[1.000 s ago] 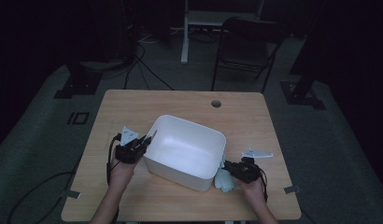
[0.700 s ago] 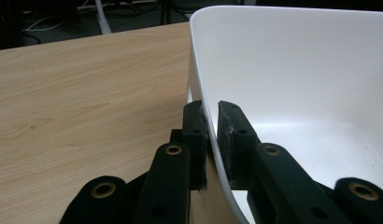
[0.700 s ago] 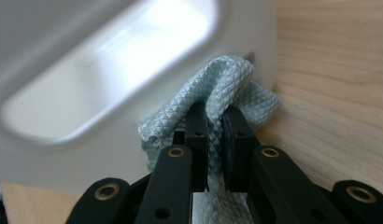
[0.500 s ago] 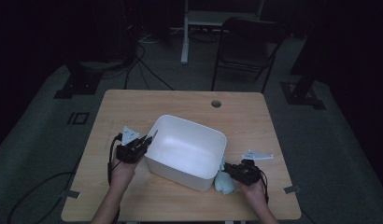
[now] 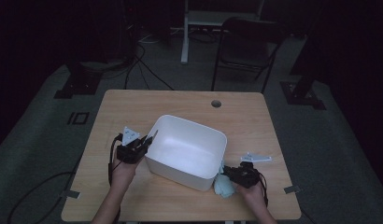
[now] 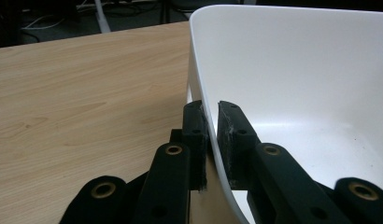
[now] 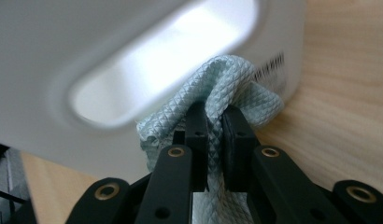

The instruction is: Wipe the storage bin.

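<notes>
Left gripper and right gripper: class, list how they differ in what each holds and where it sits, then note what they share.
The left gripper clamps the rigid white tub's rim; the right gripper pinches a soft pale-blue cloth. The left gripper sits at the tub's left end, the right gripper low at its opposite end. Both have black fingers closed on something.

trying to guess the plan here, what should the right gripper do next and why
Probably lift the light blue cloth up over the white tub's rim and drop it inside: the right gripper is shut on the cloth just outside the wall, while the left gripper clamps the opposite rim steady.
</notes>
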### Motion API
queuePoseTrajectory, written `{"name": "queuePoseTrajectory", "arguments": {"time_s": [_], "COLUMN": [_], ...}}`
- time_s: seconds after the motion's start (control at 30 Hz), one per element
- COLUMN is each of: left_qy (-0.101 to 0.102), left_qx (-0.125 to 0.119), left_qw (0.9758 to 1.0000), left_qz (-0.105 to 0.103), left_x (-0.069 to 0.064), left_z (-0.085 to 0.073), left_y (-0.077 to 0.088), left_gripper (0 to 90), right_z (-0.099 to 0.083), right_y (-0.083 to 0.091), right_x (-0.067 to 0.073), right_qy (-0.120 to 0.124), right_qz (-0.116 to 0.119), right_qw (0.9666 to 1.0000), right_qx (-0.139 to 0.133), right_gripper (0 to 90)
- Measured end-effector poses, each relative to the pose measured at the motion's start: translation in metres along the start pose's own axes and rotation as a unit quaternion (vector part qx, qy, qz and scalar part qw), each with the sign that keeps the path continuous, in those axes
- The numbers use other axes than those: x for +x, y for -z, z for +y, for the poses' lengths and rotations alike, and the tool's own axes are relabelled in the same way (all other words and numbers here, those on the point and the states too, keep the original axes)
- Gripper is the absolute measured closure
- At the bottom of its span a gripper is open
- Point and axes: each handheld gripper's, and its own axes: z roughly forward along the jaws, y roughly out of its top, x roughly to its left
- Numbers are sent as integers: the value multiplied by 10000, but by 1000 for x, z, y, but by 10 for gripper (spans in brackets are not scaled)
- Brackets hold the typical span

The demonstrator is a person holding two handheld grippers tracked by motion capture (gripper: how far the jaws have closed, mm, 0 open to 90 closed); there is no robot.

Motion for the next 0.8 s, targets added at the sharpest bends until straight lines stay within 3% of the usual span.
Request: {"name": "queuePoseTrajectory", "arguments": {"time_s": [0.1,0.2,0.3,0.37,0.43,0.57,0.63,0.73,0.8], "left_qy": [-1,3,10,19,31,12,6,18,24], "left_qx": [-9,-5,-1,-1,-19,-8,-5,-11,-30], "left_qw": [10000,10000,10000,10000,10000,10000,10000,10000,10000], "left_qz": [24,33,23,4,15,48,53,54,33], "left_x": [0,0,0,-1,0,-1,-1,-1,-1], "left_z": [0,0,0,0,0,0,0,0,0], "left_y": [0,0,0,-1,0,0,0,-1,0], "left_gripper": [819,820,820,820,820,820,820,821,820], "right_z": [-5,-5,-1,-1,-5,-13,-12,-9,-8], "right_y": [-8,-6,9,12,6,-6,-3,9,12], "right_x": [-5,-4,6,12,14,4,6,17,20], "right_qy": [-99,-129,-65,30,88,-136,-132,42,34], "right_qz": [-27,43,209,165,27,59,79,148,186], "right_qw": [9998,9997,9997,9998,10000,9997,9996,9999,9998], "right_qx": [182,212,-67,-105,-37,207,235,47,-25], "right_gripper": [827,826,826,826,828,827,827,827,827]}}
